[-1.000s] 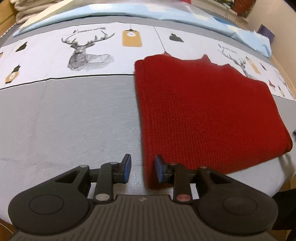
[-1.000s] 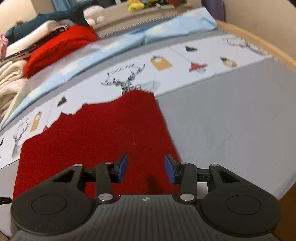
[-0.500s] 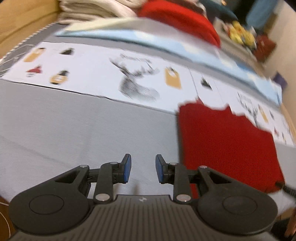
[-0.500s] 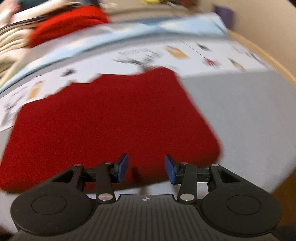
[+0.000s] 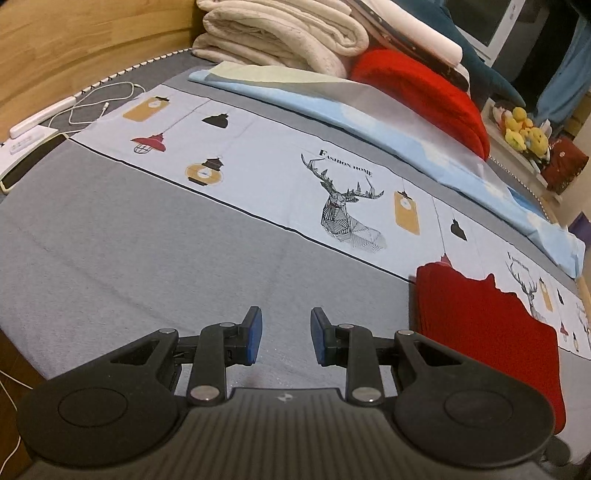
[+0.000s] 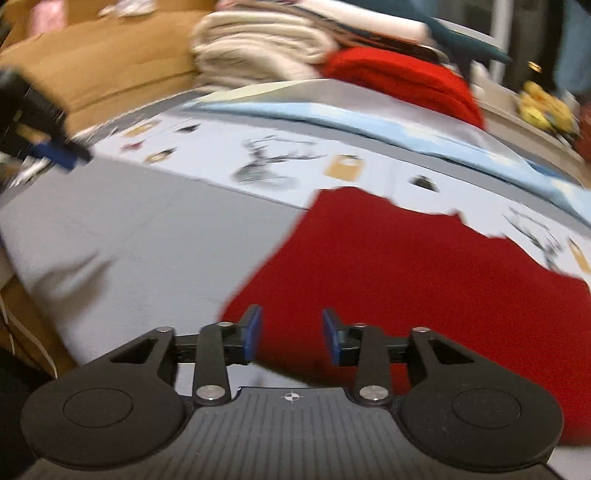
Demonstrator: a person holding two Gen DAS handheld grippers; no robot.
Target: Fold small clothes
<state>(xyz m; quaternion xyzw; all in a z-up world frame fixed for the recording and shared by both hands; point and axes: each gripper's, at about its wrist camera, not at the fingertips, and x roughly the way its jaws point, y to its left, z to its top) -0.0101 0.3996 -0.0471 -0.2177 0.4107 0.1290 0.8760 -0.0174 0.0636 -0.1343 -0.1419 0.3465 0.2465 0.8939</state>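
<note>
A folded red knit garment (image 5: 491, 332) lies flat on the grey bed sheet (image 5: 129, 251), at the right in the left wrist view. My left gripper (image 5: 282, 341) is open and empty over bare grey sheet, left of the garment. In the blurred right wrist view the garment (image 6: 406, 266) fills the middle and right. My right gripper (image 6: 291, 339) is open and empty, just above the garment's near left corner. The left gripper's blue-padded tip (image 6: 59, 153) shows at the far left of that view.
A printed white band with deer and lanterns (image 5: 332, 199) crosses the bed. Behind it lie a light blue pillow (image 5: 369, 122), cream folded blankets (image 5: 280, 33) and a red bundle (image 5: 424, 88). A white cable and charger (image 5: 74, 107) sit at far left by the wooden headboard (image 5: 74, 48).
Both grippers swung left; the red garment slid to the right in both views. The left gripper moved off the garment's edge onto bare sheet. Both stayed open.
</note>
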